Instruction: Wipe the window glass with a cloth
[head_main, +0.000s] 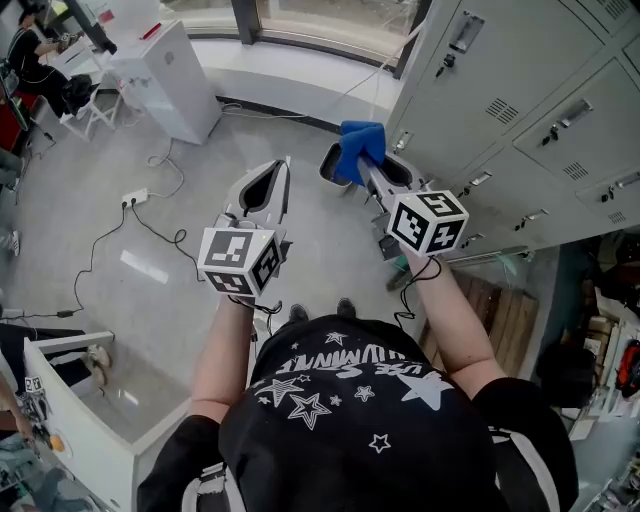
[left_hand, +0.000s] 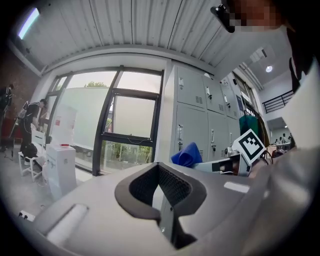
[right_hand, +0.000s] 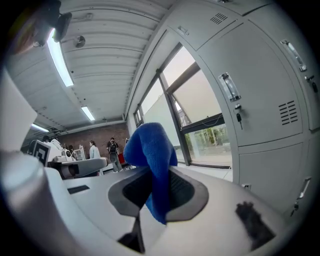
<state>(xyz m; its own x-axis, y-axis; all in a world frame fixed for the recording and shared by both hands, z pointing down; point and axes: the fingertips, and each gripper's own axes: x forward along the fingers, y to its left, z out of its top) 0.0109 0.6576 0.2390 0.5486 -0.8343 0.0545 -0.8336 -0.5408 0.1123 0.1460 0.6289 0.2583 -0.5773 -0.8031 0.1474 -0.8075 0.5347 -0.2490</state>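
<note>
My jaws on the right gripper (head_main: 368, 178) are clamped on the blue cloth (right_hand: 150, 150); a fold of it stands up above the jaws and a tail hangs below them, near the middle of the right gripper view. My jaws on the left gripper (left_hand: 159, 172) are pressed together with nothing between them (that view shows only the dark pads meeting at a seam).

In the head view the cloth sits at the upper centre, held out in front of me over the floor (head_main: 120, 200), just beside the grey lockers (head_main: 520, 100) that fill the upper right; the left gripper is level with it, a little to the left and lower in the frame.

The window glass (left_hand: 130, 117) is at centre left of the left gripper view, in a dark frame, with greenery behind the lower pane; in the head view only its bottom edge shows along the top of the frame, well apart from the cloth.

As I judge it, the only part done is having the cloth in a firm grip; the cloth is not touching the glass; all of the wiping is left, and I must first carry the cloth up to the pane.
</note>
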